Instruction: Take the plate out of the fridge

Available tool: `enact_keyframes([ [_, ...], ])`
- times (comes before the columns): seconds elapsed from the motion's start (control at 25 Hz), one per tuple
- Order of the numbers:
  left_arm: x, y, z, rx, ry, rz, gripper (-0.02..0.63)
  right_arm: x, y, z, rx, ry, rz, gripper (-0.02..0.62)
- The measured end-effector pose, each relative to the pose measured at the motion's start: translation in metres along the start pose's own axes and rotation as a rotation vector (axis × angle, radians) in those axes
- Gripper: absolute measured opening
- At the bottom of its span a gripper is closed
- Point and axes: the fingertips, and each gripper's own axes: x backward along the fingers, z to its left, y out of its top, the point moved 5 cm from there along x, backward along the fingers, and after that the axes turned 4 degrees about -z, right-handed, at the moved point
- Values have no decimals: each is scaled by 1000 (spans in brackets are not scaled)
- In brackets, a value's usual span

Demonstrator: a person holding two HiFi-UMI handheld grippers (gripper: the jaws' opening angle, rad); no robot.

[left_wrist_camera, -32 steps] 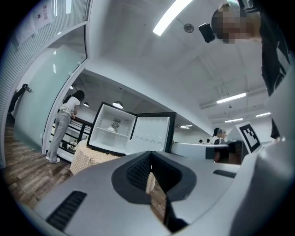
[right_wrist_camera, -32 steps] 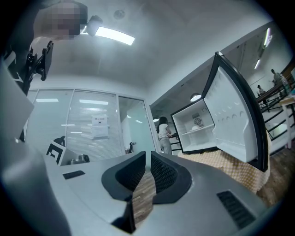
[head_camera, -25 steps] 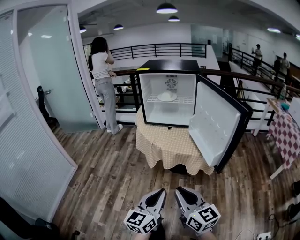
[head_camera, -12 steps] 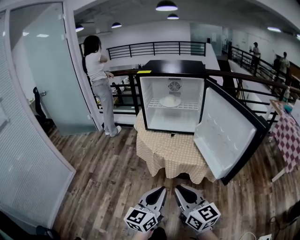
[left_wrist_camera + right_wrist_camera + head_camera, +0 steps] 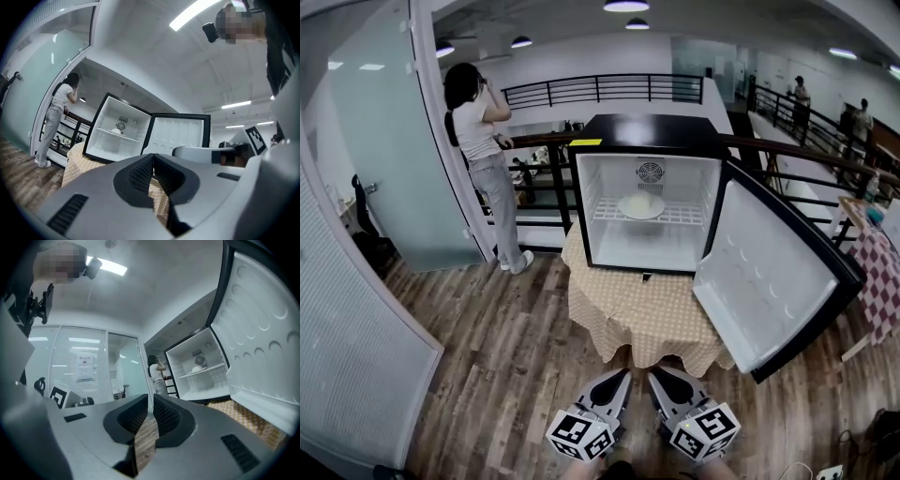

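Plate (image 5: 641, 205) on fridge (image 5: 649, 133) shelf; door (image 5: 773, 272) open. Left hand-held gripper (image 5: 620, 379), right hand-held gripper (image 5: 659, 379): jaws together, empty, well apart from fridge.

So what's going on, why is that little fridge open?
A person is holding two grippers, the left gripper and the right gripper. Both are shut, hold nothing, and are a good way back from the fridge. The fridge sits on a table with a checked cloth, and its door is wide open. A white plate sits on the shelf inside, not yet touched. Another person stands by the railing.
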Motion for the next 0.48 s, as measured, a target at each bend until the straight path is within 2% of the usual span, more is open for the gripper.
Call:
enact_keyframes([
  [0.48, -32, 8, 69, 15, -26, 5, 9, -68, -9, -25, -22, -48, -2, 54],
])
